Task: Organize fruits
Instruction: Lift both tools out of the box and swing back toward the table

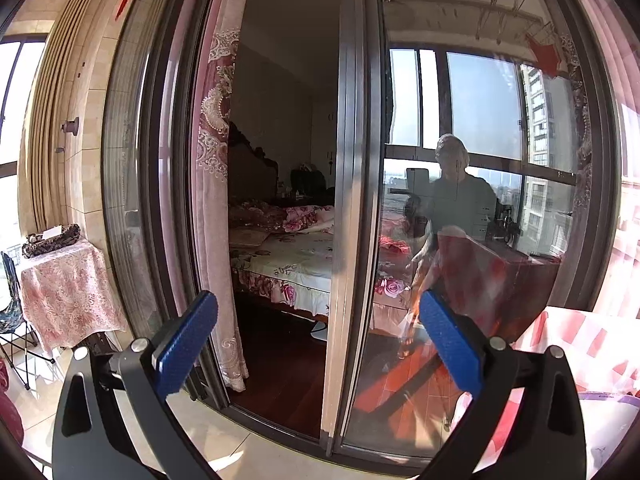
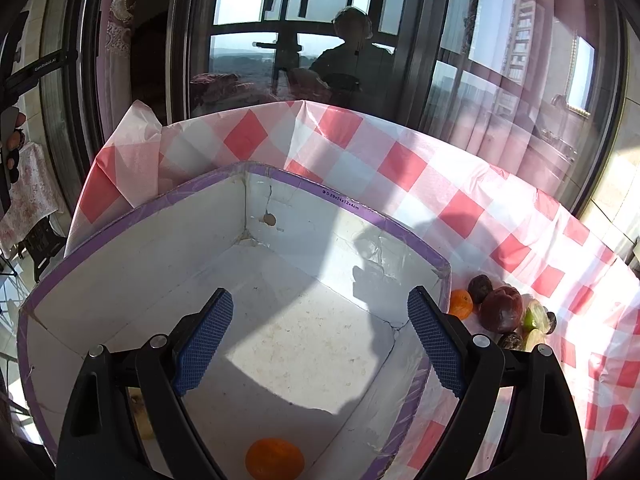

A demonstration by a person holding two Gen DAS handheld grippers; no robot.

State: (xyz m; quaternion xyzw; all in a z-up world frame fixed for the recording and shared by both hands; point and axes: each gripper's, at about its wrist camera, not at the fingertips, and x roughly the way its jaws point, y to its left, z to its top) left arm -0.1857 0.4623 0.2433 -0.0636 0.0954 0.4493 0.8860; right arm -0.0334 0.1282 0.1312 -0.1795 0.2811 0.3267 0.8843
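Note:
In the right wrist view my right gripper (image 2: 320,340) is open and empty above a white box with a purple rim (image 2: 304,188). An orange (image 2: 274,458) lies on the box floor below the gripper. Beside the box on the right lie more fruits: an orange (image 2: 461,303), a dark red apple (image 2: 501,309), a dark plum (image 2: 479,287) and pale green fruit (image 2: 532,320). In the left wrist view my left gripper (image 1: 318,344) is open and empty, raised and facing a sliding glass door (image 1: 352,200). No fruit shows there.
The box and fruits rest on a table with a red-and-white checked cloth (image 2: 460,184), seen at the lower right of the left wrist view (image 1: 580,344). A small cloth-covered side table (image 1: 64,280) and a folding chair (image 1: 12,320) stand at the left.

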